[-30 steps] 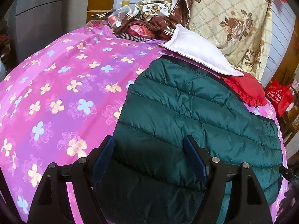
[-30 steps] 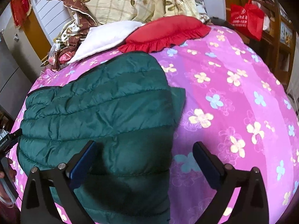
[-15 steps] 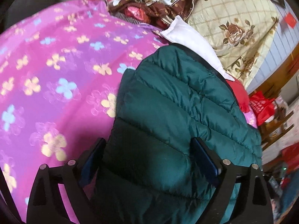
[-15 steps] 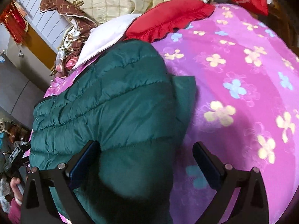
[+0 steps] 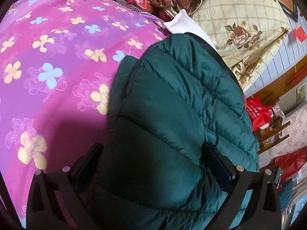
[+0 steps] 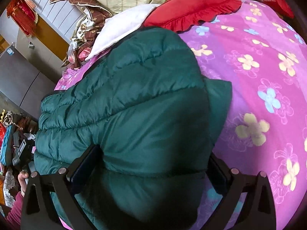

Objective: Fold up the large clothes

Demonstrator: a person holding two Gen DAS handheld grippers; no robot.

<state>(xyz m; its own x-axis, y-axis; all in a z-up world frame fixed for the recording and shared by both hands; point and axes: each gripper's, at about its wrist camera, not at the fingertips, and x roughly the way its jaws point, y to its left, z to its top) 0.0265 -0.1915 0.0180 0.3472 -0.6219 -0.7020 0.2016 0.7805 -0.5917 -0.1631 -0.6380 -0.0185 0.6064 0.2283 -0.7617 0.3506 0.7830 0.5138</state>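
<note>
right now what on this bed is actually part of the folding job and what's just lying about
Part of the job:
- green puffer jacket
- left gripper, open over it
- right gripper, open over it

Just lying about:
- red frilled cushion
- white pillow
- floral quilt
- red bag
- pink flowered bedspread, only the work surface

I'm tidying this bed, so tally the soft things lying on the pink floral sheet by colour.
Green: 1, the jacket
Red: 1, the frilled pillow
White: 1, the pillow
Cream floral: 1, the quilt
Total: 4
</note>
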